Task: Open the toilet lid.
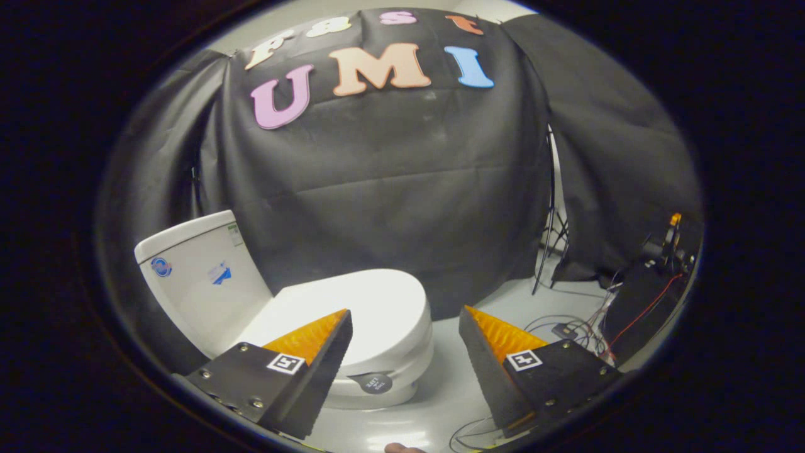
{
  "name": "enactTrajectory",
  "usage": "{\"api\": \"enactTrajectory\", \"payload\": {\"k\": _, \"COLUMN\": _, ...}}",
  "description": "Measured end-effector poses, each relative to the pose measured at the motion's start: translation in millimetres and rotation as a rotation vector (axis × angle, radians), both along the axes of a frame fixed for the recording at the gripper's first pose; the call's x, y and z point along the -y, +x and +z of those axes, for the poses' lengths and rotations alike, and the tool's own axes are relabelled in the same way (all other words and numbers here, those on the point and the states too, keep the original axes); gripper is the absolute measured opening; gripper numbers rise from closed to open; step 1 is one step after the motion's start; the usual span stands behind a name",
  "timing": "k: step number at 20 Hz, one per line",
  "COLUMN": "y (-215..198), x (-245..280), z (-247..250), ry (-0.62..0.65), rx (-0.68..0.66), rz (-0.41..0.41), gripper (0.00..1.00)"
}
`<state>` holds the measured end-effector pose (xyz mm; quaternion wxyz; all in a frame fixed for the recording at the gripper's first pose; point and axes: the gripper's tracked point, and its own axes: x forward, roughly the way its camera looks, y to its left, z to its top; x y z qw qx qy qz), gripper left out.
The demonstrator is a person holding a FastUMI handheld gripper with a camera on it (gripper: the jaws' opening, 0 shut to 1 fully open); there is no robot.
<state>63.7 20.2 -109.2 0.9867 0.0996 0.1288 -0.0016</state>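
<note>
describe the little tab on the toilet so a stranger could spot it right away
Find the white toilet against the black cloth wall, its lid shut. At the lid's front edge, just ahead of the open gripper, sits a small dark round tab, the only dark piece on the white bowl.

The toilet (352,327) is white all over; its lid (358,308) is white too, with a small dark grey round tab (372,382) at the front. The tank (201,277) carries 2 blue stickers. The floor (453,402) is pale grey. Red and black cables (604,327) lie beside a black box (648,302).
</note>
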Motion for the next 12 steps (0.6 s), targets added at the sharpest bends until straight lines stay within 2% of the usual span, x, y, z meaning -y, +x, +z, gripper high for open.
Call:
{"api": "enactTrajectory", "payload": {"k": 9, "y": 1.6, "x": -24.5, "z": -85.2, "ry": 0.069, "rx": -0.251, "rz": 0.023, "gripper": 1.0}}
{"api": "enactTrajectory", "payload": {"k": 12, "y": 0.2, "x": -32.0, "z": -111.9, "ry": 0.115, "rx": -0.331, "rz": 0.026, "gripper": 0.9}}
